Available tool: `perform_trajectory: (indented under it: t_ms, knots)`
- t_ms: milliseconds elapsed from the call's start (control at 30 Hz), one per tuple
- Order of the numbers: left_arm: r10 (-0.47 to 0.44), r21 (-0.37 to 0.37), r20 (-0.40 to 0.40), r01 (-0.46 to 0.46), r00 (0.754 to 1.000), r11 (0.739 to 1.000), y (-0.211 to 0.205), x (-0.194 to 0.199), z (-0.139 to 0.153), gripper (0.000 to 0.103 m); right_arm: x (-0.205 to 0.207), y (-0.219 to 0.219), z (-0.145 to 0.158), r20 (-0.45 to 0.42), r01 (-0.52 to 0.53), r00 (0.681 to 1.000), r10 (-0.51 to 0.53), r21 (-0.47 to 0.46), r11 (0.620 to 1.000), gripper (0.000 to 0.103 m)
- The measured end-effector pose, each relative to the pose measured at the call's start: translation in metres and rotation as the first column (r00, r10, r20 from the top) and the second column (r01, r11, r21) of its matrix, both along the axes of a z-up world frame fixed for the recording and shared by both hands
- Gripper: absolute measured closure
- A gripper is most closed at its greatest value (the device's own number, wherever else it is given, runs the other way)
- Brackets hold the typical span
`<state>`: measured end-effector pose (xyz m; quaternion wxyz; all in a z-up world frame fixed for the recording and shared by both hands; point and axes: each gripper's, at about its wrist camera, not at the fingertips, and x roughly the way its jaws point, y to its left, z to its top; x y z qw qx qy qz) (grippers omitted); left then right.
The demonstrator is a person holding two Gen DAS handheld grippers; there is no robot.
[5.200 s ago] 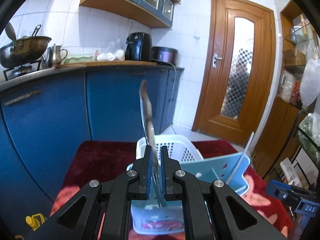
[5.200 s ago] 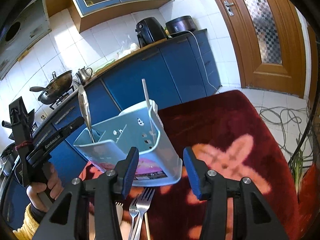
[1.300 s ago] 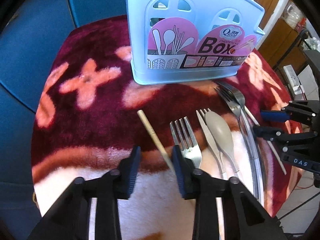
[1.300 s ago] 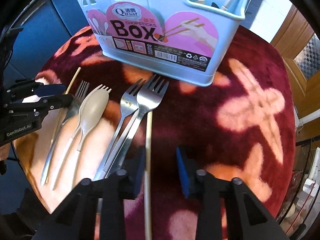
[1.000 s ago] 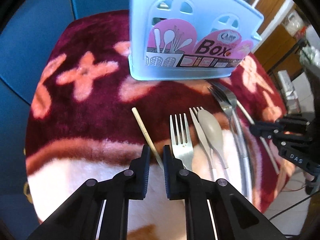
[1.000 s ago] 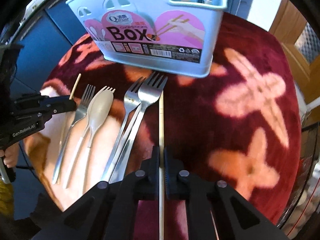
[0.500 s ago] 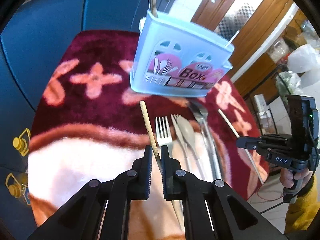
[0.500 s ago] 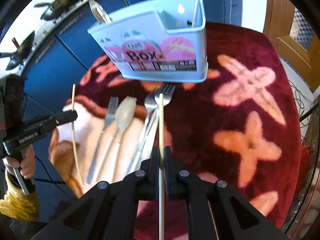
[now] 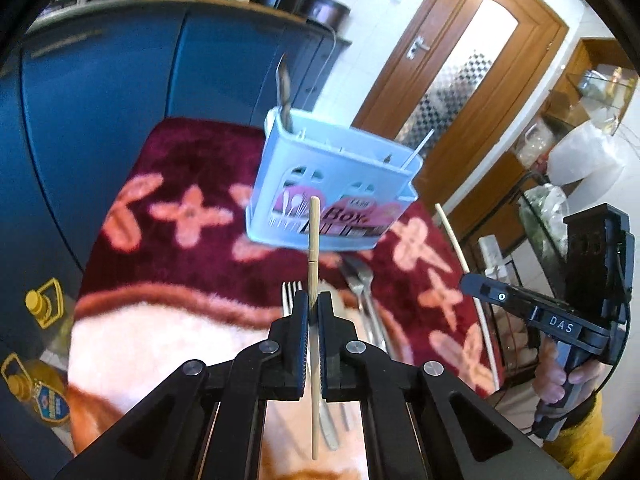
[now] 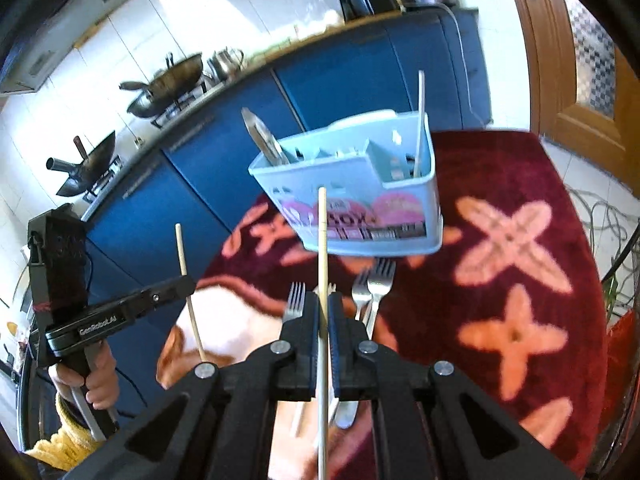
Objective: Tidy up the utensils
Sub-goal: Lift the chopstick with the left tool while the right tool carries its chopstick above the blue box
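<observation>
My left gripper (image 9: 314, 304) grips a wooden chopstick (image 9: 314, 240), its jaws closing tight with the pads pressed on the stick, which hangs above the cloth. My right gripper (image 10: 323, 312) is shut on a second chopstick (image 10: 322, 240), also held in the air. Ahead of both stands the light blue utensil box (image 9: 332, 184) (image 10: 360, 184), holding a metal spoon (image 9: 285, 80) (image 10: 264, 136) and a pale chopstick (image 10: 419, 120). Several forks (image 9: 290, 292) (image 10: 380, 284) lie on the red flowered cloth (image 9: 192, 168). Each view shows the other gripper (image 9: 472, 284) (image 10: 188, 282) with its stick.
Blue kitchen cabinets (image 9: 120, 80) stand behind the table, with woks (image 10: 168, 76) on the stove. Yellow oil bottles (image 9: 44, 304) sit on the floor at the left. A wooden door (image 9: 460, 80) and shelves are at the right, and cables (image 10: 600, 216) lie on the floor.
Both grippers have risen and tilted upward, lifting their chopsticks off the cloth. The left jaws closed onto their stick. The box now appears farther and lower in both views.
</observation>
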<state>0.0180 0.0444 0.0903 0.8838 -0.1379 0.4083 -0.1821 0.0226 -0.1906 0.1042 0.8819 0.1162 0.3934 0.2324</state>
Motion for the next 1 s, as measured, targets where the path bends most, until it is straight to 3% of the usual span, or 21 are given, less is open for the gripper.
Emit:
perform_trajectory:
  t_ms: [133, 333, 600, 833, 1000]
  knots:
    - [0.009, -0.019, 0.044, -0.008, 0.999, 1.0, -0.001, -0.007, 0.012, 0.099, 0.002, 0.0, 0.003, 0.035, 0.026, 0.999, -0.027, 0.031, 0.999, 0.097]
    - [0.024, -0.018, 0.119, -0.022, 0.993, 1.0, -0.003, -0.006, 0.03, 0.099, 0.005, 0.005, 0.015, 0.125, 0.052, 0.991, -0.052, 0.007, 0.999, 0.097]
    - [0.048, -0.021, 0.173, -0.045, 0.984, 0.999, -0.006, 0.016, 0.047, 0.099, 0.023, 0.005, 0.034, 0.23, 0.103, 0.968, -0.104, 0.017, 0.995, 0.097]
    - [0.11, 0.063, 0.286, -0.133, 0.952, 0.989, -0.016, 0.047, 0.067, 0.099, 0.047, -0.003, 0.045, 0.294, 0.135, 0.944, -0.152, 0.076, 0.988, 0.097]
    - [0.126, 0.072, 0.33, -0.158, 0.936, 0.985, -0.016, 0.072, 0.087, 0.099, 0.062, -0.005, 0.055, 0.346, 0.16, 0.921, -0.178, 0.082, 0.984, 0.097]
